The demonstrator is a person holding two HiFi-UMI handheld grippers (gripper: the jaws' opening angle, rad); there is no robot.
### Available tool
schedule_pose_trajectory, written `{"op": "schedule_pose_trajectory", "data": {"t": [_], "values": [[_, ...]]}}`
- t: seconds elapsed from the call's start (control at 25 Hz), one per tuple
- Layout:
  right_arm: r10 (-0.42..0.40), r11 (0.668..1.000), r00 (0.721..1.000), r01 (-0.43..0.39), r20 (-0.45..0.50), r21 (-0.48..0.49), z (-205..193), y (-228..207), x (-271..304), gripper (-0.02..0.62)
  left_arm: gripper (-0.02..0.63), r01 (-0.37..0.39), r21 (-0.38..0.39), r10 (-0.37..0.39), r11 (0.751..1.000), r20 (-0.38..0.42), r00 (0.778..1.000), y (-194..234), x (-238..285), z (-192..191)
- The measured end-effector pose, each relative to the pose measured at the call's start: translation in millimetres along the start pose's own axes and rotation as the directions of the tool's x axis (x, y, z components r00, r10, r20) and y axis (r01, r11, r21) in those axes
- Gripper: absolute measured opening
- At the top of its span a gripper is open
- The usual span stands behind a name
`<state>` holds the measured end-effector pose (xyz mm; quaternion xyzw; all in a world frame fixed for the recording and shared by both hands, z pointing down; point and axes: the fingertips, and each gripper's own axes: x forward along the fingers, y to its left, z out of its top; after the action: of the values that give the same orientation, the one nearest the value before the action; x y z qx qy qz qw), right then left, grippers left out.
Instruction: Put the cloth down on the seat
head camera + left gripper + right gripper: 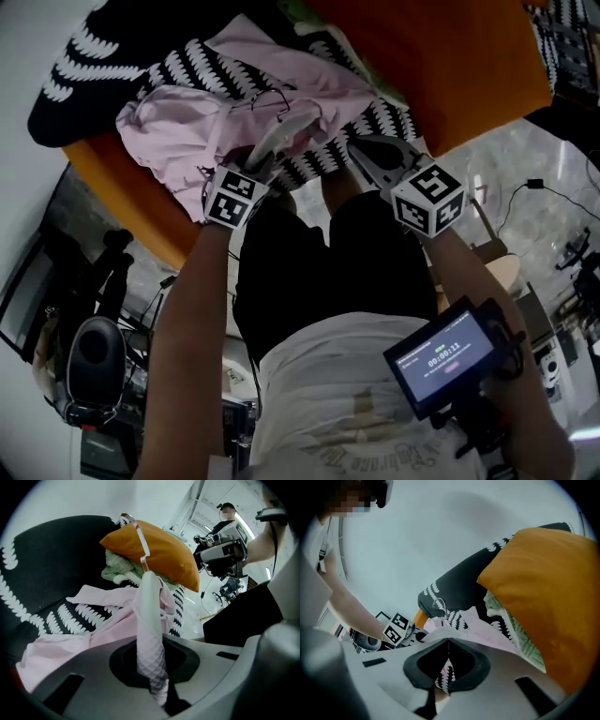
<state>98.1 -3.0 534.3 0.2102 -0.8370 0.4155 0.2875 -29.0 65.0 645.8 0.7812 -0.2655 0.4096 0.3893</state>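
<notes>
Hanging on one hanger [281, 129]: one pink cloth [173, 122].

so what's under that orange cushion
A pale green cloth pokes out from under the orange cushion, lying on the black-and-white throw. How far the green cloth runs underneath, and anything else below the cushion, is covered.

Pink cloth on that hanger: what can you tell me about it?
The pink cloth is a thin, soft, crumpled garment hung on a white hanger with a metal hook. It drapes onto the black-and-white throw on the orange seat. The left gripper clamps the hanger's arm; the right gripper pinches the cloth's edge.
</notes>
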Motion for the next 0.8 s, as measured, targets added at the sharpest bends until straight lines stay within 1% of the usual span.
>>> {"op": "schedule_pose_trajectory", "data": {"t": [0.16,0.28,0.48,0.56,0.68,0.8], "values": [[0.010,1.000,1.000,-0.010,0.009,0.014,-5.7,-7.0,10.6,0.015,0.041,0.035,0.007,-0.035,0.999,0.004,0.999,7.3,16.7,-0.1],[0.018,1.000,1.000,-0.019,0.007,0.018,-11.5,-15.7,16.0,0.015,0.041,0.055,0.012,-0.055,0.998,-0.008,0.998,14.6,33.3,-1.3],[0.010,0.999,1.000,-0.009,-0.016,0.046,-30.6,-29.9,23.9,0.015,0.041,0.051,0.021,-0.050,0.998,-0.027,0.998,31.3,57.9,-6.2],[0.004,0.999,1.000,-0.002,-0.024,0.054,-37.5,-33.9,26.2,0.015,0.042,0.050,0.001,-0.050,0.999,-0.023,0.999,39.3,64.9,-8.8],[0.001,0.998,0.999,0.002,-0.037,0.062,-46.6,-36.5,27.8,0.015,0.046,0.037,-0.053,-0.039,0.998,-0.029,0.999,50.6,70.4,-19.6],[-0.005,0.998,0.999,0.007,-0.041,0.068,-53.0,-39.9,26.9,0.015,0.067,-0.017,-0.104,0.012,0.994,-0.051,0.999,66.6,78.0,-31.6]]}}
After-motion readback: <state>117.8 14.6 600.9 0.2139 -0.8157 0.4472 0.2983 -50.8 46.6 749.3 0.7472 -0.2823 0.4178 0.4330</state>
